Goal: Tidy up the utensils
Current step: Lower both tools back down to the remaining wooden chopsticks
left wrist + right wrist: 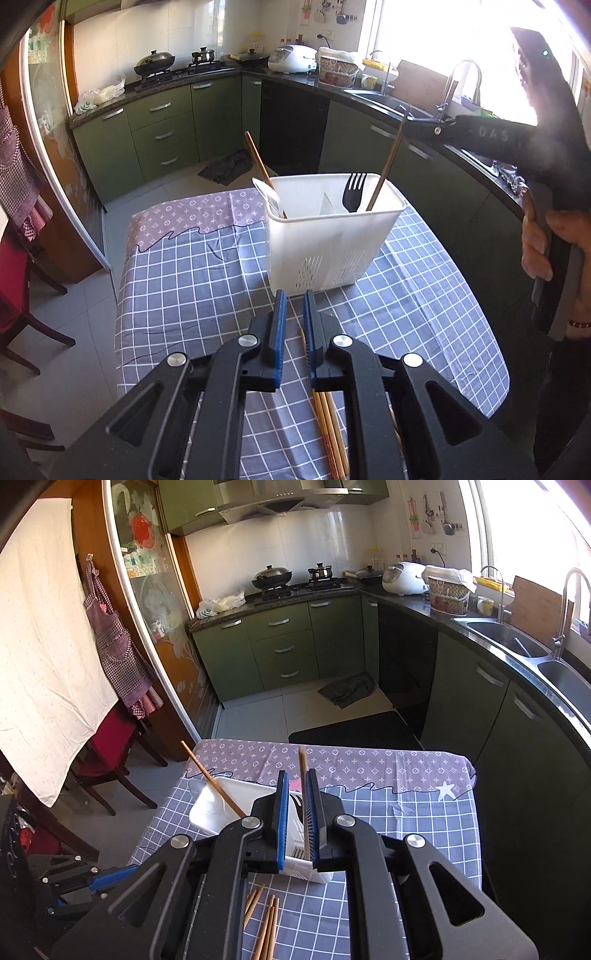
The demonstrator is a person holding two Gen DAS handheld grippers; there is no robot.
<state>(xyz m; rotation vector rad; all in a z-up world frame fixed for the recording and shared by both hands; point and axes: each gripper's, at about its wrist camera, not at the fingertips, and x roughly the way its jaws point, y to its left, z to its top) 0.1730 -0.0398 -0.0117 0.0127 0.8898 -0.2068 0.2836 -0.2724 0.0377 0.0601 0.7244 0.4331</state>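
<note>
while right tongs [297, 812] grip chopstick [388, 166], it stands in caddy [332, 236].

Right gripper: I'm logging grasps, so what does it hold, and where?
The right gripper appears to pinch one wooden chopstick near its upper end, its lower end inside the white caddy.

Home kitchen: gas stove [295, 585], sink [506, 637], green cabinets [280, 646].

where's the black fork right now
In the left wrist view the black fork stands tines-up in the right compartment of the white caddy on the checked tablecloth, just left of a leaning chopstick.
</note>
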